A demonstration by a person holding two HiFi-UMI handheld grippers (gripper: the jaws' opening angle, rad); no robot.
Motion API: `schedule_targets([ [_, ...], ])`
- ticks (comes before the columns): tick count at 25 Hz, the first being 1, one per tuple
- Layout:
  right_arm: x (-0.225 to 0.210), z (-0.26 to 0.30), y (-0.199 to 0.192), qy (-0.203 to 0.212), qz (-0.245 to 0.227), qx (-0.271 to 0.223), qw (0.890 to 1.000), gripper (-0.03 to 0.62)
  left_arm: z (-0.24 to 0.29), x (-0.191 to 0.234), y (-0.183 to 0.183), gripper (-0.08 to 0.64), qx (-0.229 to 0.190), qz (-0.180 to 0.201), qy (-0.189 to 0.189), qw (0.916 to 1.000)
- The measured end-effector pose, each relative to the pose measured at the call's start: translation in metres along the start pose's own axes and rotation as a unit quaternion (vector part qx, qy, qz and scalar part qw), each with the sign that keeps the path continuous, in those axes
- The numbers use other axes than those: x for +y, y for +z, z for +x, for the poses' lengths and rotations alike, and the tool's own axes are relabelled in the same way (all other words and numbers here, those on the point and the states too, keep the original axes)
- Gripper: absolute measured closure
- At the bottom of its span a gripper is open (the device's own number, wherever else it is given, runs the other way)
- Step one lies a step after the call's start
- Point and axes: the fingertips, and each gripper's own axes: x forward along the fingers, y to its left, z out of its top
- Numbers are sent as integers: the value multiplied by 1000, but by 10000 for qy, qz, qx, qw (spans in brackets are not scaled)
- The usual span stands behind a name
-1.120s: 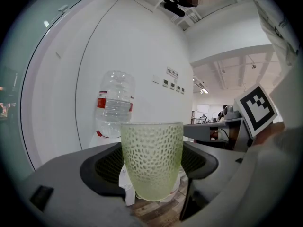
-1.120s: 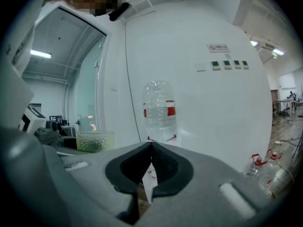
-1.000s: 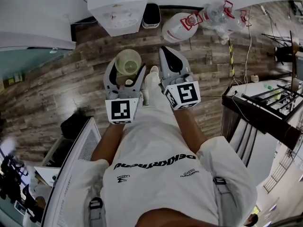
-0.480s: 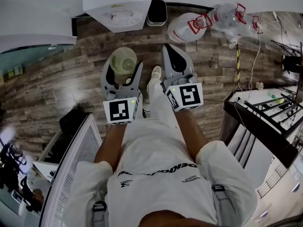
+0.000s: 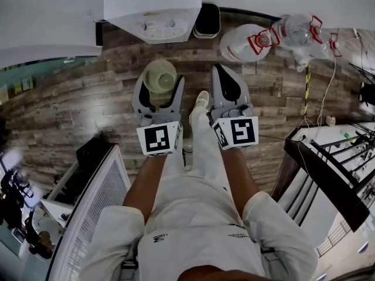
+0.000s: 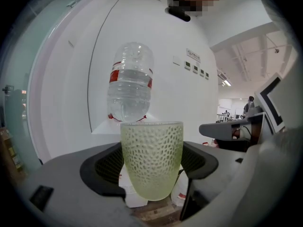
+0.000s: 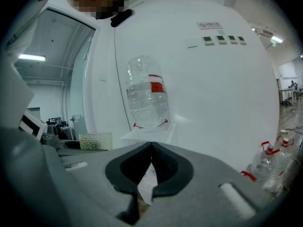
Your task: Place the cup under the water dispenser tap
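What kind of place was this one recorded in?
Probably an office or lab water corner: a white water dispenser with an inverted bottle, and spare water jugs on wood-plank flooring.

Dimpled translucent cup (image 6: 151, 157), matt wood-plank floor (image 5: 88, 98)

Pale green translucent cup (image 5: 159, 75), dimpled all over, looks empty. Stands upright, mouth up, clamped at its sides between the dark pads of the left tool (image 5: 160, 85), in the air above the wooden floor (image 5: 76, 107). Faces the white water dispenser (image 5: 153, 7), apart from it. Carries on top a clear upturned bottle (image 6: 130, 82) with a red label.
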Motion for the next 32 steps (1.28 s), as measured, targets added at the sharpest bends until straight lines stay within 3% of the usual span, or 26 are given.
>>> schedule_targets([
  [10,-14,30,-46,23,34,-11,10000,594,48,12,-59,202,-11,-96,41,9999],
  [20,-27,53,-106,70,155,54,9998,594,88,18,-116,202,-87,139,11,9999],
  [32,-43,70,-156,183,106,181,9996,594,143,44,-191,201,134,247,19,9996],
])
